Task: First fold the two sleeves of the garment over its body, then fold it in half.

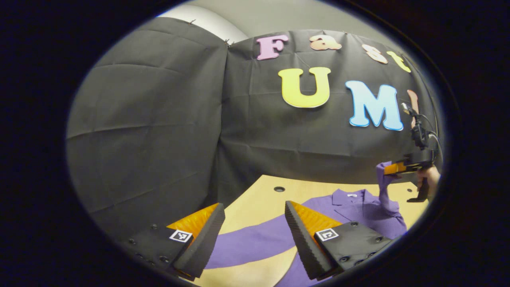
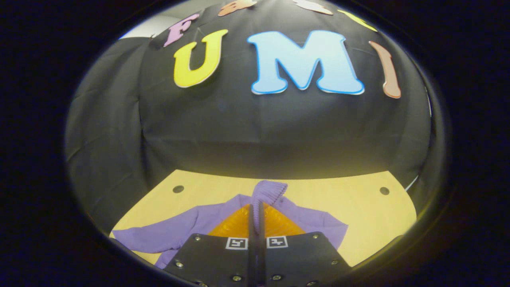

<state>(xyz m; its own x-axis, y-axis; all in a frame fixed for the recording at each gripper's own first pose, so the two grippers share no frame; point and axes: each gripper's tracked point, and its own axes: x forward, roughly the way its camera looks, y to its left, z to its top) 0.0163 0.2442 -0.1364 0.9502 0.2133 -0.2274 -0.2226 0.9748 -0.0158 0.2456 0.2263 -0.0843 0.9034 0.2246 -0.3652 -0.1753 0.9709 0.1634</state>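
The purple long-sleeved knit garment (image 1: 358, 211) lies on the pale wooden table (image 2: 358, 207). The right gripper (image 2: 256, 211) pinches its ribbed sleeve cuff (image 2: 269, 192), lifted; the left gripper (image 1: 255, 227) hovers wide apart above the other sleeve (image 1: 255, 241).

One purple long-sleeved knit garment (image 1: 358, 211) lay on one pale wooden tabletop (image 1: 255, 195); two hand-held grippers, left (image 1: 255, 223) and right (image 2: 255, 211), were there.
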